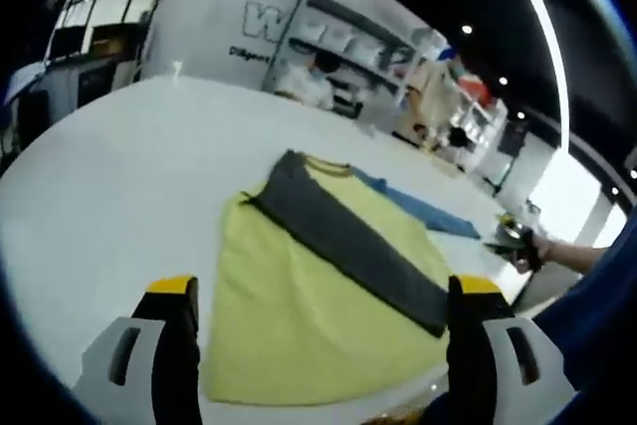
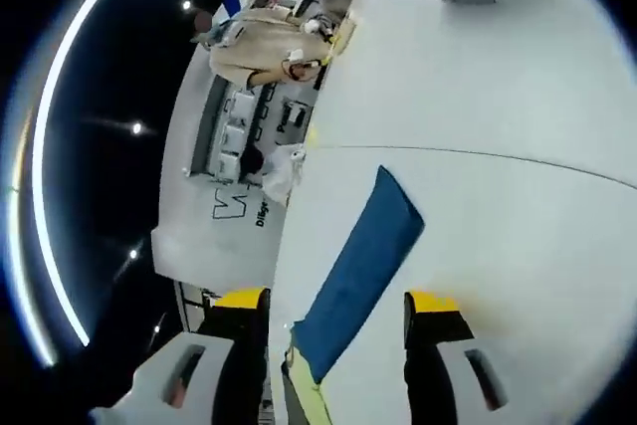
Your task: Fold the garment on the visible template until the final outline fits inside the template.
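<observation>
Lying flat on the white table (image 1: 119,166), the yellow garment (image 1: 299,306) occupies the centre of the left gripper view, with a dark grey sleeve (image 1: 348,246) folded diagonally across it from the collar toward the lower right. A blue template (image 1: 423,208) shows as a narrow strip past the garment's far edge, mostly covered by the cloth. The left gripper (image 1: 318,345) hangs above the near hem with its 2 yellow-tipped jaws spread wide and nothing between them. At the right edge of that view a hand (image 1: 528,244) holds the other tool beside the table's rim.

In the right gripper view the right gripper (image 2: 333,330) is likewise released, its 2 jaws standing apart on either side of the blue template (image 2: 363,256), which runs as a slanted band on the white table (image 2: 518,246). A corner of the yellow garment (image 2: 304,395) lies at the template's near end, between the jaws. A person in light clothing (image 2: 264,52) stands by shelving beyond the table.
</observation>
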Demonstrator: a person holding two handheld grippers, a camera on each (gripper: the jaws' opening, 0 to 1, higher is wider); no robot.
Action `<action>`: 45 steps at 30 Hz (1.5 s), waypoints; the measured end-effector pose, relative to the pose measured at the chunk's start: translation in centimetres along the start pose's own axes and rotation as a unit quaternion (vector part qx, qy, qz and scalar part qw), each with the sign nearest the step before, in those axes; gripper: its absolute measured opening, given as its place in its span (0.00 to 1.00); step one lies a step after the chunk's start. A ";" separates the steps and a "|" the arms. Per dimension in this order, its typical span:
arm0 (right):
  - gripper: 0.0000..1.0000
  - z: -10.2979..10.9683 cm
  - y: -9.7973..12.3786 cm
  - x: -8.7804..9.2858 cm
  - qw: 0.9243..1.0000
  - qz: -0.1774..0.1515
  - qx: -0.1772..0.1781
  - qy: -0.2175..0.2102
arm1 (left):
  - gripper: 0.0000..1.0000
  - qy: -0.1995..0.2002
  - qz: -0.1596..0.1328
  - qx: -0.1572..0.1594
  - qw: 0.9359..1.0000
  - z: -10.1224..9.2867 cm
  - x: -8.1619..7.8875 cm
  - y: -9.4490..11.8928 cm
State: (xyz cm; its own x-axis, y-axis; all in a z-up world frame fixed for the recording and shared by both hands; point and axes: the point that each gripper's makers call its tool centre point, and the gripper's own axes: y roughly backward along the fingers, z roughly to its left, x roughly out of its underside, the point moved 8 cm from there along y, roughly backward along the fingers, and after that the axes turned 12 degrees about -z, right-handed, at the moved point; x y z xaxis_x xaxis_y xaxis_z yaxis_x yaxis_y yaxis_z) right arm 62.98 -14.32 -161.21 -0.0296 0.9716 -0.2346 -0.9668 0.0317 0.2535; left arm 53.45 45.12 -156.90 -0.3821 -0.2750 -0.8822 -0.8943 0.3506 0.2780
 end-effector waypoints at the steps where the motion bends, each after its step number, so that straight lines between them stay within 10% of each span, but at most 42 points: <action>1: 0.51 0.0 -0.1 0.0 1.000 0.000 0.001 -0.001 | 0.99 0.000 0.000 -0.001 1.000 0.0 0.0 0.0; 26: 0.40 -0.6 -5.2 -2.6 1.000 -0.012 -0.001 -0.026 | 0.98 -0.001 -0.002 -0.048 0.999 -1.5 1.1 1.3; 40: 0.00 -1.9 -6.3 -2.8 0.998 -0.018 0.036 0.055 | 0.98 -0.010 0.005 -0.034 0.999 -1.9 1.1 1.0; 45: 0.00 -1.0 -6.2 -2.7 0.999 -0.039 0.025 0.027 | 0.99 0.006 -0.004 -0.032 0.999 -2.0 1.0 1.4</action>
State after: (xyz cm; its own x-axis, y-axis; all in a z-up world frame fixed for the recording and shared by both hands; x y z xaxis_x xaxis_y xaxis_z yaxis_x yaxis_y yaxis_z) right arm 68.83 -17.36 -163.15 0.0308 0.9515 -0.3061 -0.9529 0.1204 0.2782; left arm 51.33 43.60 -156.60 -0.3781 -0.2882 -0.8798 -0.9099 0.2906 0.2959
